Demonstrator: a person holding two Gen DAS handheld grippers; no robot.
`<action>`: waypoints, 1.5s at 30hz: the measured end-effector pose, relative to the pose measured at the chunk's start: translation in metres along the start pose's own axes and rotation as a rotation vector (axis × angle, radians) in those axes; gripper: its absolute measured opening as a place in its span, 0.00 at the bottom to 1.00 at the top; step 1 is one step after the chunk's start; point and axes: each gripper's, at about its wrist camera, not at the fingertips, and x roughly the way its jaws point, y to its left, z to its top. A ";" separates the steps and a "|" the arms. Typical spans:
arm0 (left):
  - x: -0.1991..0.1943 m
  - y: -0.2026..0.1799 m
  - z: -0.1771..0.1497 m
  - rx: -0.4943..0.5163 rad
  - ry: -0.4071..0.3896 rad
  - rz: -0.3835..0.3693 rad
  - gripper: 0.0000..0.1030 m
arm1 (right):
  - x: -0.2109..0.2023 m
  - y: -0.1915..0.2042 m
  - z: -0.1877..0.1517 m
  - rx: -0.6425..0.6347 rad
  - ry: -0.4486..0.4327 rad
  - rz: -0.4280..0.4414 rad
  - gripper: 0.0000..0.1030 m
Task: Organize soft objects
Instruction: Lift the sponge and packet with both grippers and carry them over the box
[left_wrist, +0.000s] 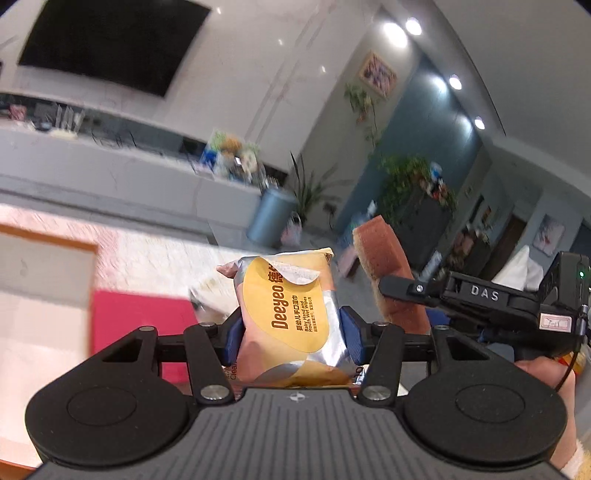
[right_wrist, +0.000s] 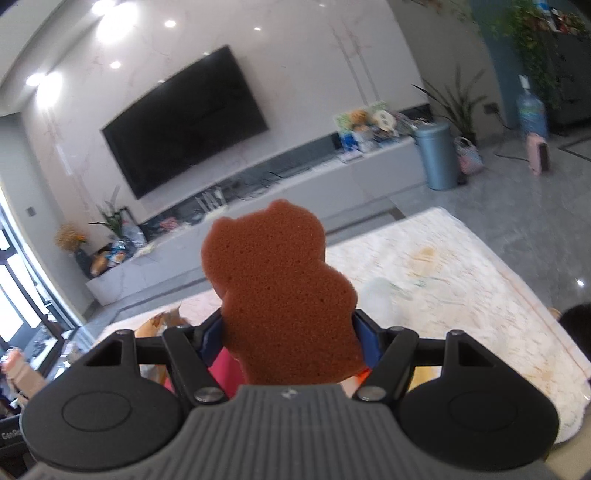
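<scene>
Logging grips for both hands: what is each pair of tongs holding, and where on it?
Left tongs: wet wipes pack, pinched across its lower sides. Right tongs: brown bear-shaped sponge, gripped by its lower edges.

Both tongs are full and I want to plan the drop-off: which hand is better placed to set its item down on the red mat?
Left, probably: its view shows the red mat just beside the wipes pack.

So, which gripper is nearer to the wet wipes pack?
Left. The left gripper clamps the wet wipes pack; the right gripper, off to its right, holds a brown sponge.
</scene>
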 end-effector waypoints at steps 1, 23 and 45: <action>-0.008 0.002 0.004 0.003 -0.017 0.013 0.59 | -0.003 0.009 0.001 -0.004 -0.001 0.020 0.68; -0.089 0.117 0.004 -0.137 -0.153 0.394 0.59 | 0.098 0.235 -0.053 -0.272 0.284 0.289 0.68; -0.067 0.158 -0.023 -0.187 0.081 0.569 0.59 | 0.190 0.254 -0.110 -0.363 0.473 0.191 0.68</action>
